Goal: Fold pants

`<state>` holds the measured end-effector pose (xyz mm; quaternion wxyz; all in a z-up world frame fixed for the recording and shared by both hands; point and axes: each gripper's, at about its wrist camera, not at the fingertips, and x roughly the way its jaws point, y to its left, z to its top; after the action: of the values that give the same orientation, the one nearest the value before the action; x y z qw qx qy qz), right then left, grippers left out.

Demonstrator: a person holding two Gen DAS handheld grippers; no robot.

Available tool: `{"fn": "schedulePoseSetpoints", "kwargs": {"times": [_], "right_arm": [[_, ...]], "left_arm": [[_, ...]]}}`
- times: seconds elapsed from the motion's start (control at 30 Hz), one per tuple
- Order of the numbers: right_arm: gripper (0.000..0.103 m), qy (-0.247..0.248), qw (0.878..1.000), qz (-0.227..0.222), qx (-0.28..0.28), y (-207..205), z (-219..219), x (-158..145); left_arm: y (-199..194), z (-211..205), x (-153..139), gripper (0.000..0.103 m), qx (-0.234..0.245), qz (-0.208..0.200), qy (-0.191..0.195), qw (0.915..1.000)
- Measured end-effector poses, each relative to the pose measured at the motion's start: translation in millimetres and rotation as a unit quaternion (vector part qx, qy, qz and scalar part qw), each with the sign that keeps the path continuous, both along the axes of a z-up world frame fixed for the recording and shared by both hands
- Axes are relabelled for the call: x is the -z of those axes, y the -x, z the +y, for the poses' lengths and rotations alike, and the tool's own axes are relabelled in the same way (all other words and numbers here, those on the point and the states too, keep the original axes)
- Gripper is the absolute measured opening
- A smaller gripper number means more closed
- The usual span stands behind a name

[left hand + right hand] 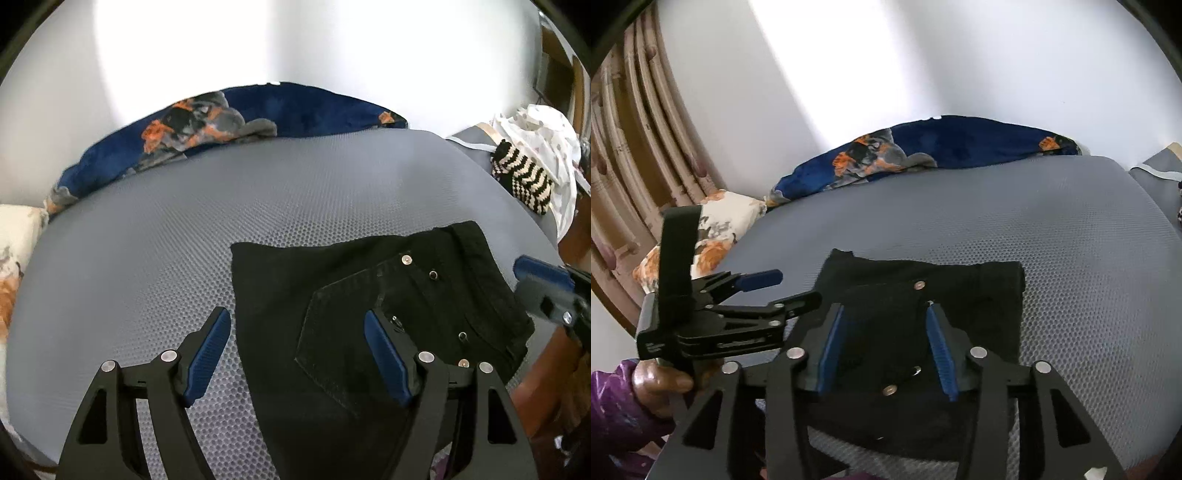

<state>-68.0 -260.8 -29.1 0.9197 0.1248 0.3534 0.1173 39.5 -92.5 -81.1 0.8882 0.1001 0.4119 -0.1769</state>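
The black pants lie folded into a compact block on the grey mesh mattress, back pocket and metal rivets facing up. My left gripper is open and empty above the block's left edge; it also shows in the right wrist view. My right gripper is open and empty, hovering over the pants above the pocket. One of its blue fingers shows at the right edge of the left wrist view.
A blue blanket with orange and grey print lies along the wall at the far side. A floral pillow sits at the left. A striped knit item and white cloth lie at the far right. Curtains hang at the left.
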Motion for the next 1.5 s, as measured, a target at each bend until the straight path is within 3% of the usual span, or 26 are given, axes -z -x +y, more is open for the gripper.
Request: {"fn": "schedulePoseSetpoints", "kwargs": {"times": [0.27, 1.17, 1.5], "right_arm": [[0.059, -0.011, 1.000, 0.005, 0.008, 7, 6, -5], [0.073, -0.055, 0.998, 0.006, 0.043, 30, 3, -6], [0.079, -0.029, 0.997, 0.001, 0.070, 44, 10, -5]], "left_arm": [[17, 0, -10, 0.078, 0.001, -0.023, -0.022, 0.9995], [52, 17, -31, 0.085, -0.017, -0.069, -0.049, 0.9963], [73, 45, -38, 0.089, -0.044, -0.089, -0.020, 0.9948]]}}
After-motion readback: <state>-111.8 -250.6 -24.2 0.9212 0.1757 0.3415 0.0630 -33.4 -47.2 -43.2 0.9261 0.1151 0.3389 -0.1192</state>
